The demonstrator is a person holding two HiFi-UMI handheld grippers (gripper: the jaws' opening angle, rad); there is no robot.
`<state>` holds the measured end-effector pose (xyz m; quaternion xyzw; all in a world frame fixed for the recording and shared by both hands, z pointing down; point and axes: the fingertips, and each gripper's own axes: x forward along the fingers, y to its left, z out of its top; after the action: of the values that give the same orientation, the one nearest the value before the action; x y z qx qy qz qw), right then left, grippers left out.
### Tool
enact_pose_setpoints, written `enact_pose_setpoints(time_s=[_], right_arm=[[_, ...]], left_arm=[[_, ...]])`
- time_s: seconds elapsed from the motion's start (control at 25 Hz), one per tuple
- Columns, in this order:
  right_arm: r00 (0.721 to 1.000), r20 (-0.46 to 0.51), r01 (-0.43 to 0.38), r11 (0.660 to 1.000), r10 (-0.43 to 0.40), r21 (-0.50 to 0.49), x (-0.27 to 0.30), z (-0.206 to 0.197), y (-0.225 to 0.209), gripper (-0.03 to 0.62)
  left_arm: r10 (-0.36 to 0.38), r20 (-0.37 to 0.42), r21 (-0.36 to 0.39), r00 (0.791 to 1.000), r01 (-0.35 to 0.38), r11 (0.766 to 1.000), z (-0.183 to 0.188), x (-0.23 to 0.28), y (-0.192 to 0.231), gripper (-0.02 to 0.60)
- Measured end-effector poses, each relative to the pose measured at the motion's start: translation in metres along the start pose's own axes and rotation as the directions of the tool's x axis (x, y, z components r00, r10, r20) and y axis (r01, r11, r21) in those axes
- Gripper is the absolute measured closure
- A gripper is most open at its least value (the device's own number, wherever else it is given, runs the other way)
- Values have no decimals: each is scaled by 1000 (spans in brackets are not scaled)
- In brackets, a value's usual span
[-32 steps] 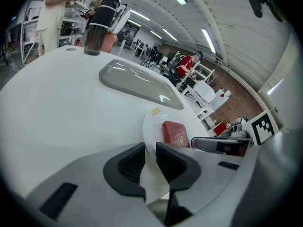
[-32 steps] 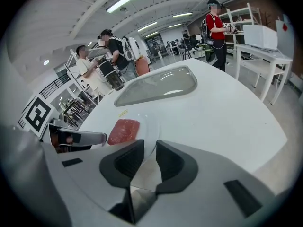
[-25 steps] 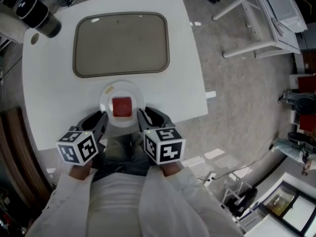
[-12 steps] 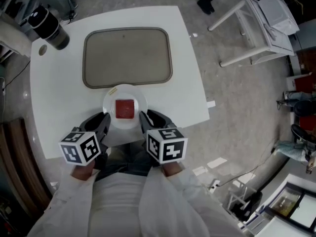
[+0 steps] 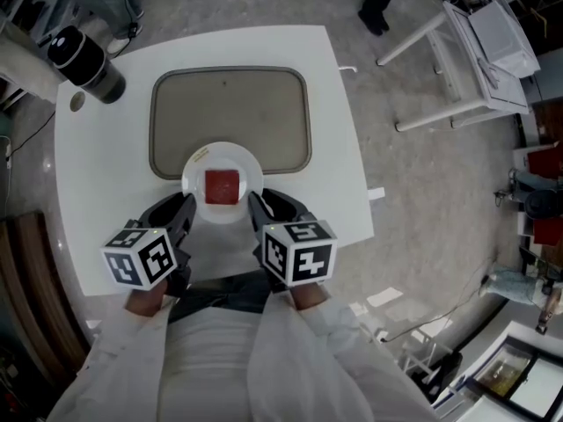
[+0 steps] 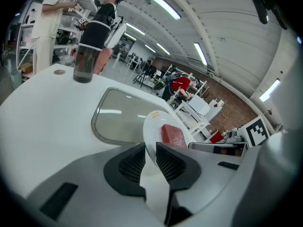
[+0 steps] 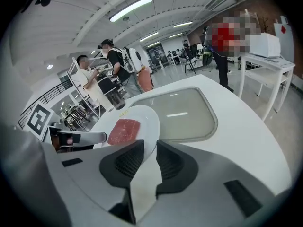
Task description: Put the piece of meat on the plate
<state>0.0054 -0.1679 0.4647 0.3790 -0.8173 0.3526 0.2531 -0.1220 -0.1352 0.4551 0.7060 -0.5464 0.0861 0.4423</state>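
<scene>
A red square piece of meat (image 5: 222,186) lies in the middle of a small white plate (image 5: 247,169). The plate is held between my two grippers, over the near rim of a grey tray (image 5: 230,112). My left gripper (image 5: 186,203) is shut on the plate's left rim and my right gripper (image 5: 256,203) on its right rim. In the left gripper view the plate's rim (image 6: 150,141) runs between the pads (image 6: 132,162), with the meat (image 6: 173,136) beyond. The right gripper view shows the plate (image 7: 144,119), meat (image 7: 124,130) and tray (image 7: 182,112).
The white table (image 5: 339,156) bears the tray and a dark cylindrical tumbler (image 5: 86,55) at the far left corner, beside a small round cap (image 5: 76,102). A white folding stand (image 5: 479,47) is on the floor to the right. People stand in the background.
Both grippers have carried the plate with the meat away from the table's near edge and a little up; it now overlaps the tray's near rim.
</scene>
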Motion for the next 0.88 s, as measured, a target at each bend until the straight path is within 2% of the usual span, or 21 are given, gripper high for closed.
enact_pose_setpoints(time_s=[0.56,0.88], right_arm=[[999,-13,-51,999,51,2,66,81,-35,503],[998,-47,-38,999,38,16,97,97,-53,503]], left_arm=[[37,29,-15,999,-37,999,83,68,21,508],[45,-5,-21,999,-45,999,97,102,37,508]])
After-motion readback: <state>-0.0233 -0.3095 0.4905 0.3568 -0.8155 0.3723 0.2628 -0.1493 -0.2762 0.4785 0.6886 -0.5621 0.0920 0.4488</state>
